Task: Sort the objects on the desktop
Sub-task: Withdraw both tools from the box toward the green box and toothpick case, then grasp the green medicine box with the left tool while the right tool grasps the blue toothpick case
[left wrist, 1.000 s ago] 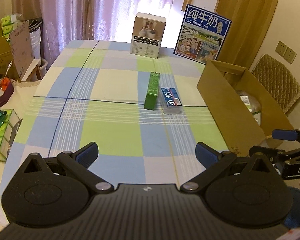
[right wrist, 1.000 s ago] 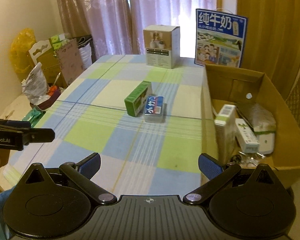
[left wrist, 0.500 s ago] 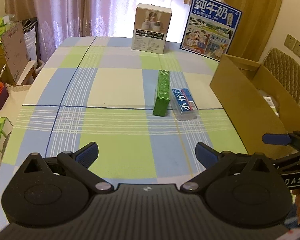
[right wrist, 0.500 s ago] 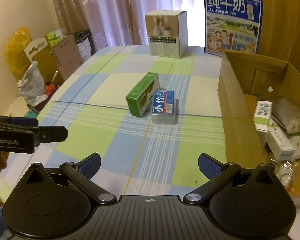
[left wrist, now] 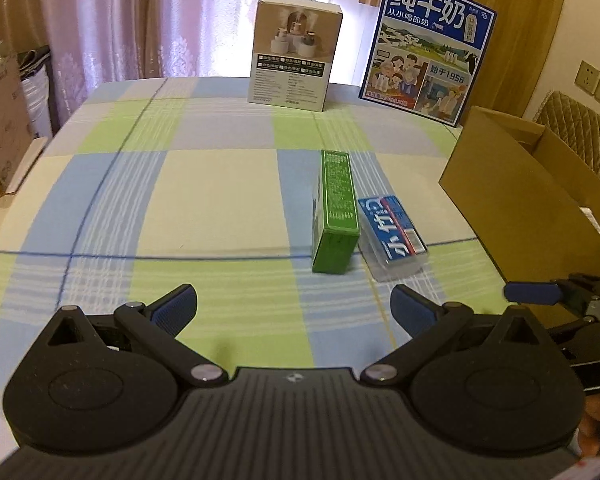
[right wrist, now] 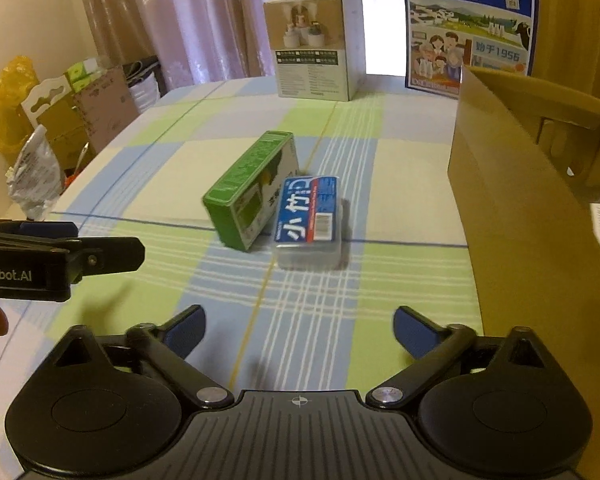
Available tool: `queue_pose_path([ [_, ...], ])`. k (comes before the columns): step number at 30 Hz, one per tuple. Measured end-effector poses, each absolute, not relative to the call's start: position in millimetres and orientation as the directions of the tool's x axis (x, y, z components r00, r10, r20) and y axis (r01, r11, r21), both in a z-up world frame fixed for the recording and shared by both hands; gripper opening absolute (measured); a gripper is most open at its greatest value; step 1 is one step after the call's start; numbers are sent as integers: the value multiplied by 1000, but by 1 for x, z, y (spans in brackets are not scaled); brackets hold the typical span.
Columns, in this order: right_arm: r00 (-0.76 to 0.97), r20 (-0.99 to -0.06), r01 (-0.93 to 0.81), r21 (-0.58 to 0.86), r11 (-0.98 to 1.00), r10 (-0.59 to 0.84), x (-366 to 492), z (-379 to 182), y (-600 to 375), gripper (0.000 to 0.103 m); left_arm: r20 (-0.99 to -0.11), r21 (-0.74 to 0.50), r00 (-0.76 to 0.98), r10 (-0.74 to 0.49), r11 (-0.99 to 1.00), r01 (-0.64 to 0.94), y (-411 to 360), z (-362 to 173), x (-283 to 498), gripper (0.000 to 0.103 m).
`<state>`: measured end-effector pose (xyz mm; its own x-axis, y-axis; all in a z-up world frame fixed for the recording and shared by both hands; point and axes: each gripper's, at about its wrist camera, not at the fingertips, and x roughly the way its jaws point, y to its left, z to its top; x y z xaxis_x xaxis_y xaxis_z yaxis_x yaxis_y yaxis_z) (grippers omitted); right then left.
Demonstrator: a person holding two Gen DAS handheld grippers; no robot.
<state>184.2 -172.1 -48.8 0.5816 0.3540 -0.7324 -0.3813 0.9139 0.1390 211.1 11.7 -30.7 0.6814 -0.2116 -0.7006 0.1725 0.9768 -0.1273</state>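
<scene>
A green box (left wrist: 336,208) (right wrist: 252,190) lies on the checked tablecloth (left wrist: 204,200), touching a clear case with a blue label (left wrist: 392,232) (right wrist: 310,220) on its right. My left gripper (left wrist: 294,306) hovers open a short way in front of both, nothing between its fingers. My right gripper (right wrist: 300,326) is open too, just in front of the blue-label case. Each gripper shows at the edge of the other's view. A cardboard box (left wrist: 532,196) (right wrist: 520,208) stands open at the right.
A white product box (left wrist: 296,64) (right wrist: 318,46) and a blue milk poster (left wrist: 428,46) (right wrist: 470,24) stand at the table's far end. Cartons and bags (right wrist: 60,120) crowd the floor left of the table. A quilted chair (left wrist: 580,136) stands behind the cardboard box.
Both grippers have moved forward toward the green box and blue-label case, which now look larger and nearer. Both stay open. The objects have not moved.
</scene>
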Motion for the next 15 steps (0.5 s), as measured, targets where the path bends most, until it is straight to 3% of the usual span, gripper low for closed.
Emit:
queue_pose_path([
  [6, 577, -735, -393, 132, 910, 356, 208, -66, -168, 83, -696, -119, 680, -229, 971, 206, 3, -44, 243, 100],
  [15, 570, -736, -408, 132, 903, 366, 229, -84, -166, 71, -698, -90, 668, -258, 957, 276, -25, -61, 280, 76],
])
